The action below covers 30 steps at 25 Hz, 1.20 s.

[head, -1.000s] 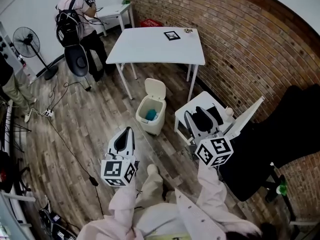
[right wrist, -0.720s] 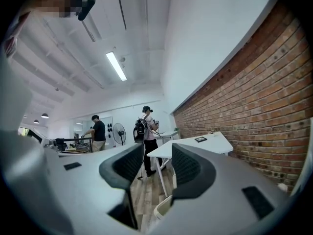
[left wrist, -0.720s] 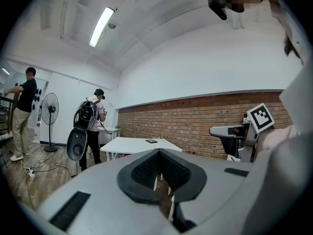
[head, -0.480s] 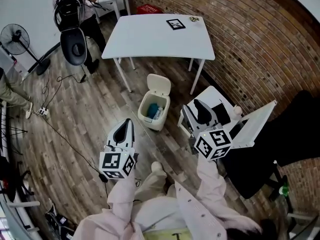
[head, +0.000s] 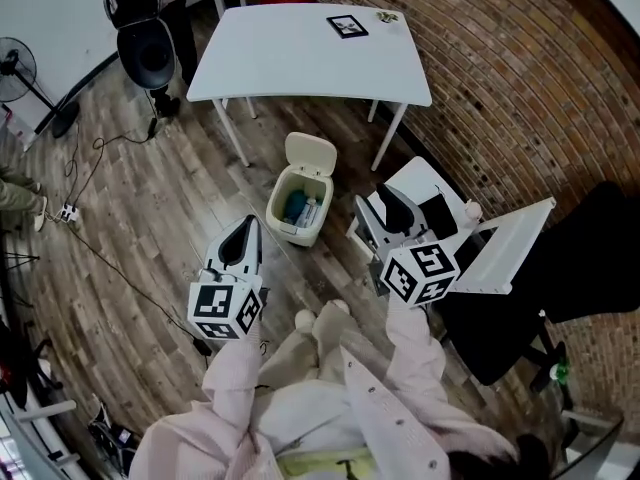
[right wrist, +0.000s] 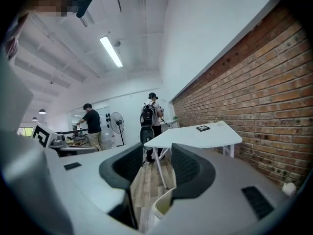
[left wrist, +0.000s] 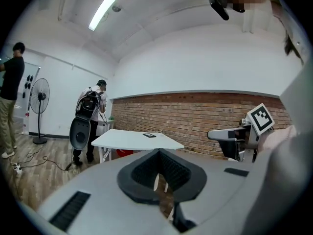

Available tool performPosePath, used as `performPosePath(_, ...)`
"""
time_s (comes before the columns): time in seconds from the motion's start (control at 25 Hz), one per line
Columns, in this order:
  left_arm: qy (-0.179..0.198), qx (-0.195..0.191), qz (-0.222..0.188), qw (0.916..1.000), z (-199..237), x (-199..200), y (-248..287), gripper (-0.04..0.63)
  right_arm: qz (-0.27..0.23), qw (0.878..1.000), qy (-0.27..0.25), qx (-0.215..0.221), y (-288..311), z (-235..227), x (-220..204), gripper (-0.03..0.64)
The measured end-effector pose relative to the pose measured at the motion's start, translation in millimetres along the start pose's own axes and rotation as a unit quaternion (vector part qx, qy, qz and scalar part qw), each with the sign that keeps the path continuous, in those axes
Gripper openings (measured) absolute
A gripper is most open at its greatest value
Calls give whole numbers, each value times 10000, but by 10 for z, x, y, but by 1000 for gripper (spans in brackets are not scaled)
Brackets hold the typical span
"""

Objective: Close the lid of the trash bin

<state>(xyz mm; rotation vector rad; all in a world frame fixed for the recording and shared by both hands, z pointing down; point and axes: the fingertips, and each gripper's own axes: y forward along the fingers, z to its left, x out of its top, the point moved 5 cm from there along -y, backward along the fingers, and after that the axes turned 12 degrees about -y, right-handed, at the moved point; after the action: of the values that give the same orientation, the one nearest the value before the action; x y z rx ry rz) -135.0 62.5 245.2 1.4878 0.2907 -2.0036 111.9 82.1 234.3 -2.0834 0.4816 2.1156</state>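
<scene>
A small white trash bin stands on the wooden floor in front of a white table. Its lid is tipped up at the far side, and blue and white rubbish shows inside. My left gripper hovers just near-left of the bin, jaws shut and empty. My right gripper hovers to the bin's right, jaws open and empty. In the right gripper view the bin's rim shows low between the open jaws of the right gripper. The left gripper hides the bin in its own view.
A black stool stands left of the table. A white folding desk and a black office chair crowd the right side, against a brick wall. Cables trail over the floor at the left. People stand far off.
The head view has moved forward, so the bin and table sit closer and lower in the picture. Both grippers have come nearer the bin. The lid still stands up.
</scene>
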Motion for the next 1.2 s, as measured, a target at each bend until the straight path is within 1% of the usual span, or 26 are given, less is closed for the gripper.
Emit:
performPosePath(0.24, -187, 125, 155, 9996, 185, -42, 238, -8, 194, 9998, 17, 13, 307, -165, -69, 169)
performPosePath(0.48, -312, 202, 296, 9989, 399, -24, 703, -8, 424, 9990, 34, 103, 835, -463, -196, 169)
performPosePath(0.64, -499, 365, 444, 9971, 582, -72, 1025, -8, 693, 9972, -123, 243, 1233, -644, -319, 169)
performPosePath(0.84, -624, 553, 642, 9944, 809, -148, 1416, -8, 1023, 9927, -271, 584, 1746, -827, -520, 169)
performPosePath(1.2, -981, 936, 992, 9858, 1099, -400, 1877, -8, 1534, 9794, -248, 1290, 2478, -1030, -927, 169)
